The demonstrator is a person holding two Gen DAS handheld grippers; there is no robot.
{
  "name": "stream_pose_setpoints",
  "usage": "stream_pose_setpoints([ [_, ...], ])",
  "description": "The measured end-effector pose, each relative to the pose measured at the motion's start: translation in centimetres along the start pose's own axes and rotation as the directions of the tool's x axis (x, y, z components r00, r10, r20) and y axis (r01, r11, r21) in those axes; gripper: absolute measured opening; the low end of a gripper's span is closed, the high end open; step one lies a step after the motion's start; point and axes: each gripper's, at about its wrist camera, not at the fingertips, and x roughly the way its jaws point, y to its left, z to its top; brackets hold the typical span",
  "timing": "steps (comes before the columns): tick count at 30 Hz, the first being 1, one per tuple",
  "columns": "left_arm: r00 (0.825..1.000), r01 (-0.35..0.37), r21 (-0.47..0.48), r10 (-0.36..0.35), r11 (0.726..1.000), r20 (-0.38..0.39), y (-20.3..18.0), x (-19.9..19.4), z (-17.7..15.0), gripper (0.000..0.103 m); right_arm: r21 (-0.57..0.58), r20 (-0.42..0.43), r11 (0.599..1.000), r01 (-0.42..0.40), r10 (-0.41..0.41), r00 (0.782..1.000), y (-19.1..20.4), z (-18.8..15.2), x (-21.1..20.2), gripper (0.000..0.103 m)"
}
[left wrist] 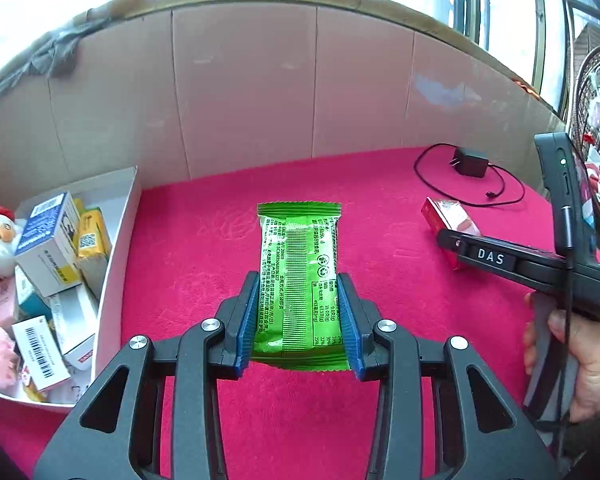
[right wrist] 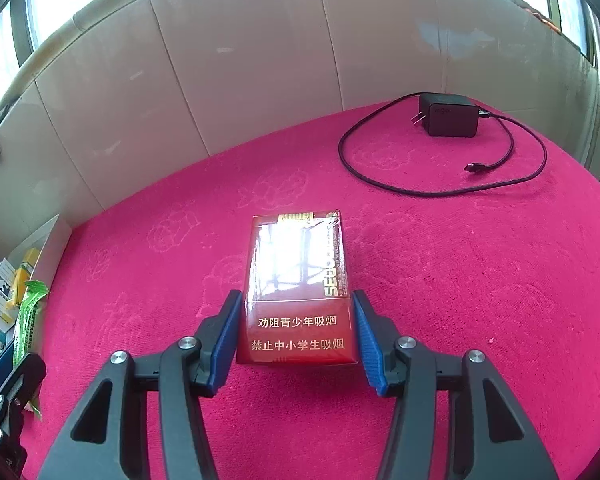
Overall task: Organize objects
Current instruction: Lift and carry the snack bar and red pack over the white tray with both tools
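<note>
Blue pads (left wrist: 247,316) of the left hand-held gripper (left wrist: 298,308) clamp a green snack packet (left wrist: 299,280), right of the white box (left wrist: 116,240) of cartons. Further right, the right hand-held gripper (right wrist: 296,332) grips a red cigarette pack (right wrist: 298,288) above the pink-covered desk (right wrist: 460,280).

Box (left wrist: 116,236) far left on cloth (left wrist: 380,360); wrapper (left wrist: 300,276) centre; pack (left wrist: 448,220) right; charger (left wrist: 470,162) behind.
</note>
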Motion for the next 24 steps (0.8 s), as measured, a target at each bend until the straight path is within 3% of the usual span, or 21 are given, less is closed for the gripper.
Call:
stream_pose_setpoints([
  [5, 1.0, -0.002, -0.026, 0.003, 1.0, 0.027, 1.3, -2.4, 0.4, 0.037, -0.056, 0.067, 0.998, 0.034, -0.03, 0.997, 1.3, -1.4, -2.4, 0.053],
  [11, 0.997, 0.005, -0.065, -0.001, 0.998, 0.073, 2.9, -4.9, 0.5, 0.037, -0.106, 0.087, 0.994, 0.003, 0.006, 0.996, 3.6, -3.2, -4.9, 0.053],
  [24, 0.992, -0.024, -0.112, 0.038, 0.993, 0.121, 6.3, -8.3, -0.5, 0.037, -0.171, 0.204, 0.985, -0.037, 0.073, 0.976, 9.1, -3.4, -10.9, 0.054],
])
